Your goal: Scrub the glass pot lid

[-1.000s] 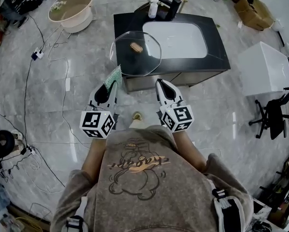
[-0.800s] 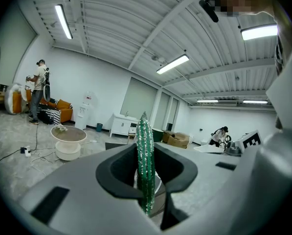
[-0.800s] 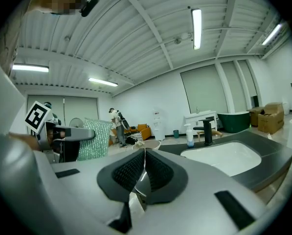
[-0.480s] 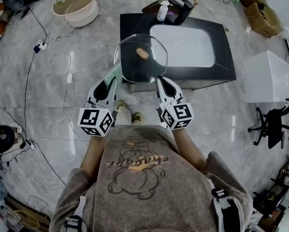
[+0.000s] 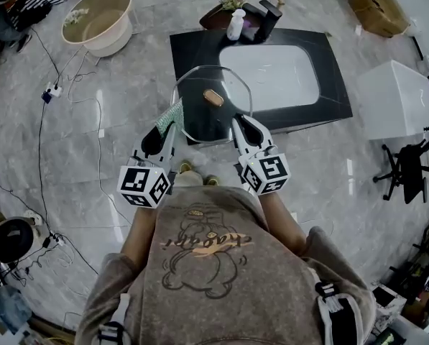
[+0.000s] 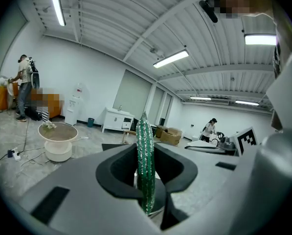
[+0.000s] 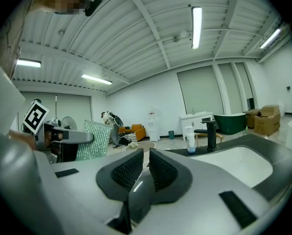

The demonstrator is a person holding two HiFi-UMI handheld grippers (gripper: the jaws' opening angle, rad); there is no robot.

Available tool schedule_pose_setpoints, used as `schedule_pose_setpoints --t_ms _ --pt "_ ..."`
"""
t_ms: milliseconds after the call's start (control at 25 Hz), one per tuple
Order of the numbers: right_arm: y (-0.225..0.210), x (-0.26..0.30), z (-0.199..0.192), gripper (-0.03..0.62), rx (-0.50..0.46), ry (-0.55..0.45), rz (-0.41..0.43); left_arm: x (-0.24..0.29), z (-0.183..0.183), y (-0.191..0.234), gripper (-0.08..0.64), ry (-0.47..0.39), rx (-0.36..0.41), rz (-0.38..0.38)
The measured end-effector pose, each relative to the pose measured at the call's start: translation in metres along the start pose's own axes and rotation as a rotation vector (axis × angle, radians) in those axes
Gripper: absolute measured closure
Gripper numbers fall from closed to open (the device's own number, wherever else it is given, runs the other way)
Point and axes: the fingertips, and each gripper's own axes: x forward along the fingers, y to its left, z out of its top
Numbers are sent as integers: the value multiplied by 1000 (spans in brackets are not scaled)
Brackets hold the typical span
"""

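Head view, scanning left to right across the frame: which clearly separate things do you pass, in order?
beige basin → green scouring cloth → glass pot lid → white box
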Motion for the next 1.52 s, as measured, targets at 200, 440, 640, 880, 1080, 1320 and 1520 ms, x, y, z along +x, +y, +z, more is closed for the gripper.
schedule_pose_setpoints --t_ms 200,440,640,880,1080,1320,1520 --pt "-3 21 5 402 -6 12 -14 21 3 15 472 16 -6 -40" --pt "-7 34 4 291 13 71 30 36 7 17 472 21 -27 -51" --pt "-17 49 -12 290 -26 151 56 45 10 18 472 15 -37 -32" --pt "-25 85 -45 291 -97 247 115 56 9 25 472 12 -41 0" --pt "-31 117 -87 291 -163 363 165 62 9 30 472 13 -37 24" --pt "-39 140 -129 292 -224 489 207 65 8 33 472 23 -35 42" --pt "-49 147 -151 293 -220 552 197 68 8 34 472 31 -26 50"
